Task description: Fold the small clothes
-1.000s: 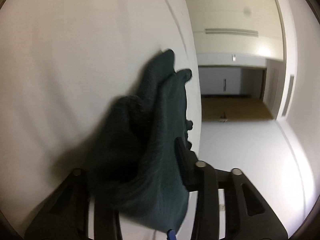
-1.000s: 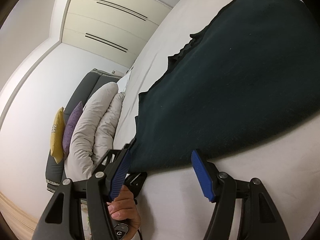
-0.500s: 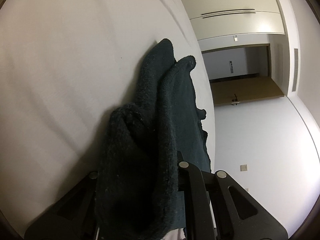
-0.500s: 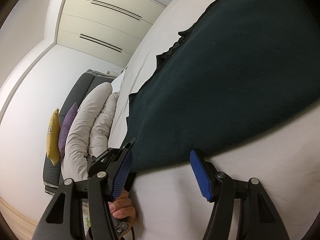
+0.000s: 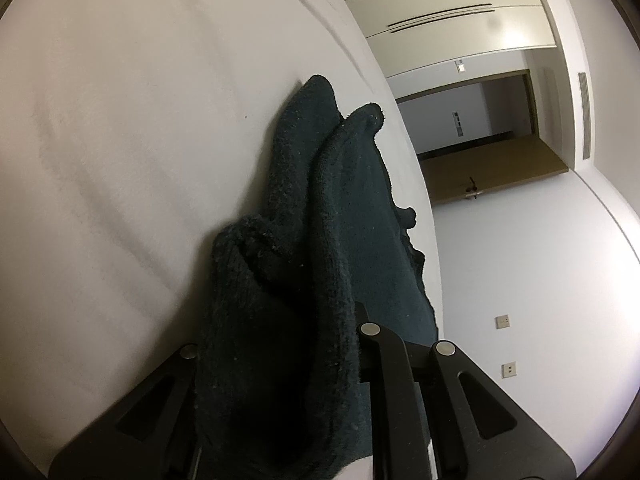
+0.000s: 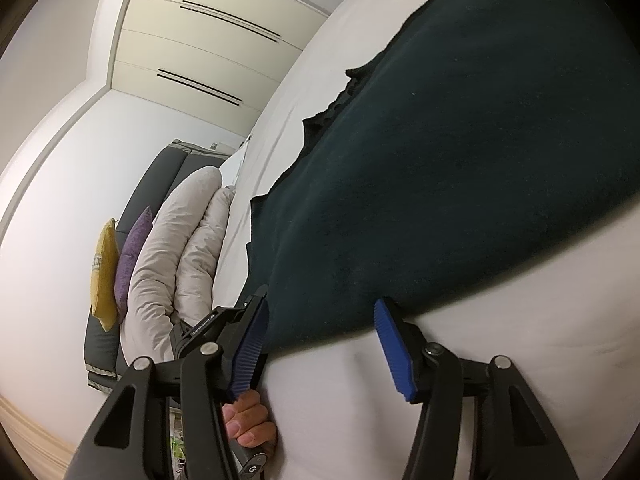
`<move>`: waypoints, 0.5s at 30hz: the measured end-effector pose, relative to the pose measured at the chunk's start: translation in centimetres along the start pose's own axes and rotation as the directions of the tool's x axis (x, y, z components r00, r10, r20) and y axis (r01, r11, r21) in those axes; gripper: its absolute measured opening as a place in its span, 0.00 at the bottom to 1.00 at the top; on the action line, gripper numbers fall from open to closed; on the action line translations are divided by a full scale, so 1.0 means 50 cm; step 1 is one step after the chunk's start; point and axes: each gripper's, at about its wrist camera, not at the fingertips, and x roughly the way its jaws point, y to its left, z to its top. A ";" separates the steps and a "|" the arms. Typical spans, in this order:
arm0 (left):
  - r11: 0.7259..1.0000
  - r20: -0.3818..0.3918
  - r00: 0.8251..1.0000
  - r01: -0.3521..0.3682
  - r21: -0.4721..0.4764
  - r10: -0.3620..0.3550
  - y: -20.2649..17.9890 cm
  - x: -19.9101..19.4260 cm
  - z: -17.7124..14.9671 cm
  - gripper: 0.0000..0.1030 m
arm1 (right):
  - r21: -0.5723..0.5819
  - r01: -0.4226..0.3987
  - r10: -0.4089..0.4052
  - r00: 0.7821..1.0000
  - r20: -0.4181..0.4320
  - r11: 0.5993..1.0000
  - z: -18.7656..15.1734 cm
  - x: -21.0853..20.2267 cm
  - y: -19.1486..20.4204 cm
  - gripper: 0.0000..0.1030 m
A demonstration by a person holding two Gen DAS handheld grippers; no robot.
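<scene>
A dark green knitted garment (image 6: 460, 152) lies spread on the white bed (image 6: 500, 380). In the left wrist view its bunched edge (image 5: 304, 280) fills the space between the black fingers, and my left gripper (image 5: 280, 360) is shut on it. My right gripper (image 6: 320, 344) is open, its blue pads (image 6: 394, 350) either side of the garment's near hem, just short of it. The left gripper's black body shows in the right wrist view (image 6: 224, 324), held by a hand (image 6: 248, 420).
A folded white duvet (image 6: 180, 240) with a purple cushion (image 6: 132, 252) and a yellow cushion (image 6: 104, 268) lies by a grey headboard (image 6: 160, 184). Cream wardrobe doors (image 5: 460, 24) and a doorway (image 5: 480, 136) stand beyond the bed edge.
The left gripper has closed tighter on the bunched cloth and tilted. The right gripper has crept slightly nearer the hem, still open.
</scene>
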 end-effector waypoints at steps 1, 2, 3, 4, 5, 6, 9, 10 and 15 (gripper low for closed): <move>1.000 -0.003 1.000 0.005 -0.008 -0.005 0.003 -0.004 0.000 0.12 | -0.004 0.003 -0.003 1.000 -0.003 1.000 0.001 0.000 0.003 0.60; 1.000 -0.009 1.000 0.009 -0.019 -0.009 0.002 -0.002 0.003 0.12 | -0.008 0.008 -0.008 1.000 -0.005 1.000 0.002 0.000 0.006 0.63; 1.000 -0.012 1.000 0.013 -0.026 -0.013 0.010 -0.022 0.001 0.12 | -0.013 0.012 -0.012 1.000 -0.009 1.000 0.005 0.000 0.009 0.66; 0.999 -0.015 1.000 0.014 -0.034 -0.015 0.011 -0.025 0.002 0.12 | -0.017 0.010 -0.011 1.000 -0.010 1.000 0.008 0.000 0.013 0.68; 0.999 -0.017 1.000 0.013 -0.039 -0.013 0.010 -0.025 0.004 0.12 | -0.023 0.010 -0.010 1.000 -0.011 1.000 0.014 0.000 0.015 0.69; 0.999 -0.017 1.000 0.008 -0.038 -0.009 0.008 -0.025 0.005 0.11 | -0.028 0.011 -0.011 1.000 -0.010 1.000 0.018 0.000 0.019 0.69; 0.999 -0.007 0.999 -0.035 -0.009 0.035 -0.014 -0.032 0.002 0.10 | -0.045 0.011 -0.011 1.000 -0.003 0.999 0.044 -0.002 0.024 0.69; 0.998 0.003 0.998 -0.058 0.016 0.057 -0.031 -0.030 0.003 0.10 | -0.047 0.015 -0.015 1.000 -0.005 0.999 0.055 -0.003 0.022 0.69; 0.913 0.070 0.983 -0.183 0.365 0.170 -0.232 0.024 -0.032 0.10 | -0.063 0.035 -0.038 0.998 -0.046 0.997 0.140 -0.012 0.011 0.78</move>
